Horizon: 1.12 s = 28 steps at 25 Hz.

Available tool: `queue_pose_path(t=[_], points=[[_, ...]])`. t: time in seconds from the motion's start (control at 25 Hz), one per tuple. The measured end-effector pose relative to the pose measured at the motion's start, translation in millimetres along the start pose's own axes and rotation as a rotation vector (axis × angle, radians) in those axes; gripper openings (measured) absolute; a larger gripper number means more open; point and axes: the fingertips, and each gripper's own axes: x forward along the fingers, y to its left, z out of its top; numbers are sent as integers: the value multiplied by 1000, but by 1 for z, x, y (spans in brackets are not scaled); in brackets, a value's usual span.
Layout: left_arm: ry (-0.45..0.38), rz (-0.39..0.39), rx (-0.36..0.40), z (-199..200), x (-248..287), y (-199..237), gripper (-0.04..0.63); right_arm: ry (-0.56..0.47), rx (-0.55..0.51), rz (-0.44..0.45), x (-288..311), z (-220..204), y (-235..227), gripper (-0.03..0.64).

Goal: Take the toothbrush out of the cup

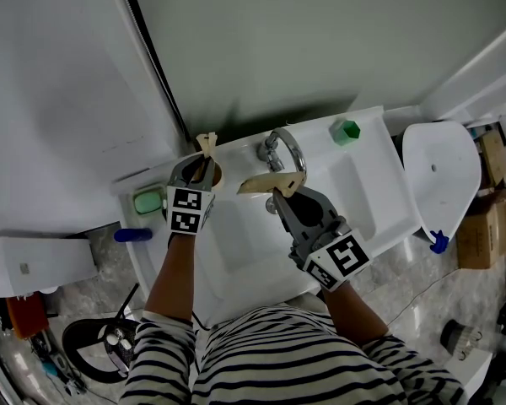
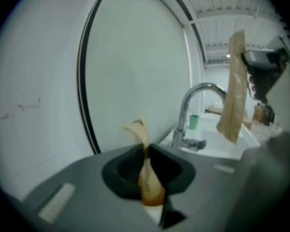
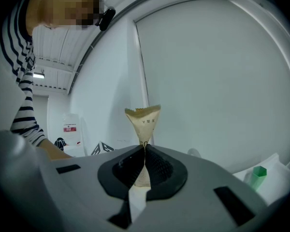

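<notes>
My left gripper (image 1: pixel 204 162) hangs over a brownish cup (image 1: pixel 217 176) at the back left corner of the sink, which hides most of the cup. Its jaws are shut on a twisted tan paper-wrapped piece (image 2: pixel 146 178) whose tip sticks up above them (image 1: pixel 207 142); what is inside the wrapper I cannot see. My right gripper (image 1: pixel 277 195) stays over the basin near the tap, shut on a flat tan paper packet (image 3: pixel 144 121) that points left (image 1: pixel 270 181). The left gripper view also shows that packet (image 2: pixel 234 105) hanging beside the tap.
A chrome tap (image 1: pixel 280 147) stands at the back of the white sink (image 1: pixel 363 205). A green cup (image 1: pixel 347 131) sits at the back right, a green soap (image 1: pixel 148 201) at the left. A toilet (image 1: pixel 443 171) and cardboard boxes (image 1: pixel 487 218) are to the right.
</notes>
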Motion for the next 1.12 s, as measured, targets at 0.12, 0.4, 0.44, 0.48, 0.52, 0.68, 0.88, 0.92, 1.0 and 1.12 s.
queue_pose_path(t=[0.12, 0.4, 0.44, 0.48, 0.52, 0.68, 0.88, 0.92, 1.0, 1.12], points=[[1, 1, -1, 1, 0, 0, 37, -2, -4, -1, -1, 1, 0, 12], [-26, 11, -21, 8, -6, 4, 28, -16, -11, -10, -2, 8, -1, 12], [-36, 11, -23, 11, -8, 4, 26, -19, -12, -11, -3, 9, -1, 12], [-46, 11, -25, 15, -10, 4, 26, -22, -14, -13, -3, 9, -1, 12], [-57, 12, -27, 19, -12, 5, 26, -24, -16, -13, -3, 10, -1, 12], [-103, 17, -29, 35, -23, 5, 26, -28, -27, -15, -3, 13, 2, 12], [-148, 23, -27, 51, -37, 8, 26, -35, -45, -15, -5, 15, 4, 12], [-160, 28, -25, 55, -41, 9, 26, -36, -49, -16, -5, 16, 5, 12], [-186, 38, -20, 63, -51, 10, 26, -38, -57, -19, -7, 18, 7, 12], [-232, 51, -13, 77, -70, 8, 26, -39, -66, -19, -11, 19, 12, 12]])
